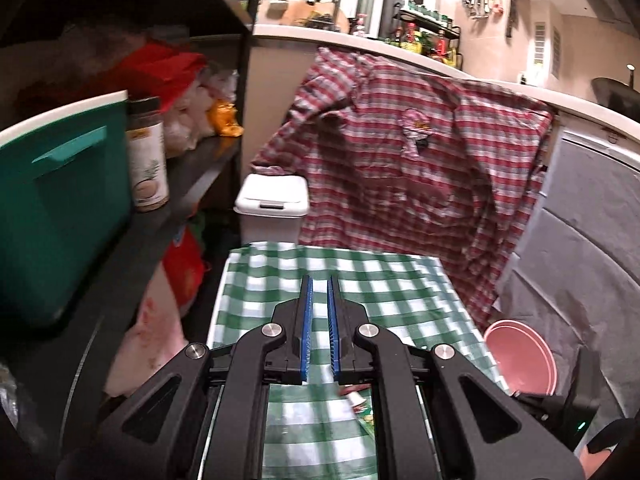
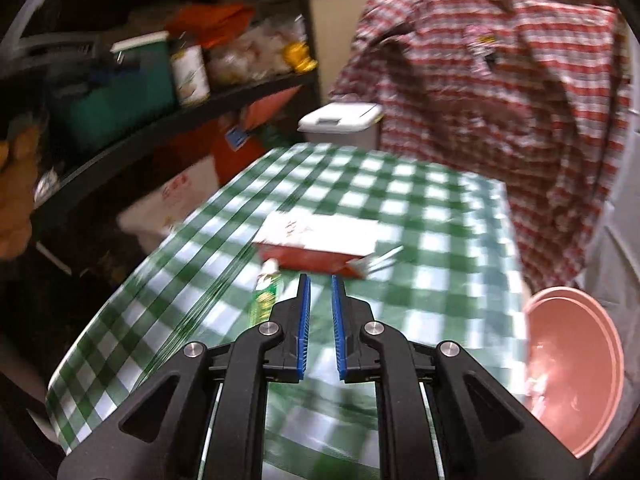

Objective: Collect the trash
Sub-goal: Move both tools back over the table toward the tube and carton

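Note:
On the green checked tablecloth [image 2: 400, 184] lies a flat red and white carton [image 2: 316, 240]. A green tube with a white cap [image 2: 266, 292] lies at its near left, and a crumpled silvery scrap [image 2: 376, 260] at its near right. My right gripper [image 2: 319, 278] hovers just short of the carton, its blue pads nearly together with nothing between them. My left gripper [image 1: 320, 280] is over the cloth [image 1: 380, 280], also shut and empty. A small white cap and green wrapper [image 1: 356, 398] show beneath it. A white lidded trash bin [image 1: 272, 200] [image 2: 340, 120] stands past the table's far edge.
A pink basin [image 2: 572, 368] [image 1: 520, 356] sits at the table's right edge. A dark shelf unit on the left holds a teal box [image 1: 60, 208], a spice jar [image 1: 146, 160] and bags. A red plaid shirt [image 1: 420, 160] hangs over the counter behind.

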The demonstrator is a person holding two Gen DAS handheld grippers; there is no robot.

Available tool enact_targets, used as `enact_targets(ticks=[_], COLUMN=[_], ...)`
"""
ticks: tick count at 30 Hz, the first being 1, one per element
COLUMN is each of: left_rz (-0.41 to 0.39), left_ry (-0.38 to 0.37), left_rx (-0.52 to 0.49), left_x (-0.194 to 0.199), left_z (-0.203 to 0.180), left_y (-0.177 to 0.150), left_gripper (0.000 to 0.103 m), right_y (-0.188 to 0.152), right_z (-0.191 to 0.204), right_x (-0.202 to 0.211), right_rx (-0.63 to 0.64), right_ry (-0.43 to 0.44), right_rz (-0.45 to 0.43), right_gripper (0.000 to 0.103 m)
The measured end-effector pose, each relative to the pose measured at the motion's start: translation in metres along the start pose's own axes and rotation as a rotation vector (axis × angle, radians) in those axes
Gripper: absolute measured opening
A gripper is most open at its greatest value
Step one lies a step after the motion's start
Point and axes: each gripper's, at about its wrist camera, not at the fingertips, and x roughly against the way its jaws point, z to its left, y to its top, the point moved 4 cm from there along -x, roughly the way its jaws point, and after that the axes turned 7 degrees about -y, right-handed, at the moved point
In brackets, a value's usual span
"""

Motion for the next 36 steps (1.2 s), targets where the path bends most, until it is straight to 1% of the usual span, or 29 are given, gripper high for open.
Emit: enact_targets(ticks=[4,7,8,10,16,20,23,28,29,30,31,36], left_rz=[0.005,0.009,0.01,0.013,0.021,0.028,0.036,0.049,0.053,0.056,0.059,0.081], left_ry=[0.017,0.025,0.026,0.03,0.032,0.027,0.021,0.01,0.008,0.005,0.0,-0.024], left_rx=[0.019,0.026,0.026,0.026,0.032,0.026,0.015,0.007,0.004,0.001,-0.003,-0.007], left_x=[-0.002,-0.003,-0.004,-0.006,-0.01,-0.015,-0.019,-0.027,-0.029,-0.031,-0.033,-0.046], left_z=[0.017,0.027,0.029,0.034,0.043,0.042,0.039,0.036,0.035,0.034,0.033,0.029], left_y=[-0.002,-0.004,-0.004,-0.006,-0.008,-0.01,-0.011,-0.013,-0.014,-0.015,-0.016,-0.02], left_gripper=[0.008,0.008,0.008,0.008,0.008,0.008,0.008,0.008,0.008,0.008,0.008,0.008], right_y=[-0.005,-0.008,-0.009,-0.01,-0.014,-0.018,-0.02,-0.021,-0.021,-0.021,-0.021,-0.021], right_z=[0.02,0.031,0.033,0.036,0.043,0.047,0.047,0.05,0.049,0.049,0.048,0.045], right_x=[-0.022,-0.035,-0.039,-0.045,-0.067,-0.078,-0.08,-0.08,-0.08,-0.079,-0.079,-0.075], right_rx=[0.033,0.061,0.066,0.069,0.095,0.116,0.121,0.144,0.143,0.143,0.144,0.14], right_ry=[0.049,0.062,0.064,0.065,0.067,0.06,0.047,0.03,0.032,0.032,0.032,0.036], right_rz=[0.045,0.068,0.077,0.085,0.136,0.177,0.194,0.198,0.2,0.201,0.202,0.201], right_gripper=[0.013,0.018,0.024,0.032,0.035,0.039,0.039,0.038,0.036,0.032,0.03,0.028])
